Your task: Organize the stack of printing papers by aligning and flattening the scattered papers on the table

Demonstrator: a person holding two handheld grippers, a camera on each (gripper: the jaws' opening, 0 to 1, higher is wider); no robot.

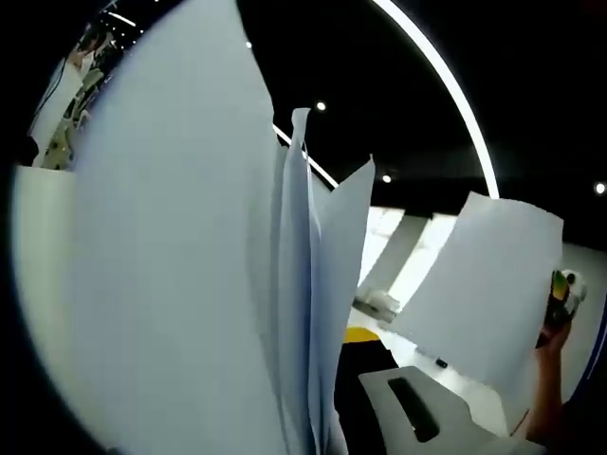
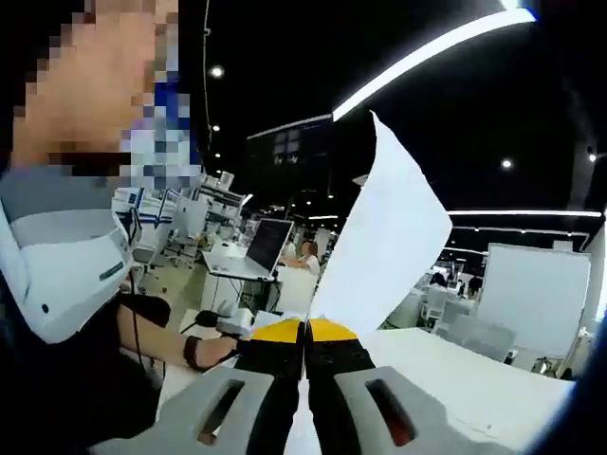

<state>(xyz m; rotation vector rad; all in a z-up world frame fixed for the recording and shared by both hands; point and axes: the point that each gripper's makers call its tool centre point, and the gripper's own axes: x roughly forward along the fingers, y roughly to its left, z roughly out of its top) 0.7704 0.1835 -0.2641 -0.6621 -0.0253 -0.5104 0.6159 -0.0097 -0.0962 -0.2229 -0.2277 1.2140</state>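
The right gripper (image 2: 304,353) was clamped on a single sheet of printing paper (image 2: 387,237) rising up-right from its closed jaws, while the left gripper's sheaf of papers (image 1: 190,275) stood upright just ahead, its jaws hidden, grip undeterminable.

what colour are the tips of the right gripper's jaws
Yellow, on black pads with pale grey jaw bodies behind; the right gripper shows this best in the right gripper view.
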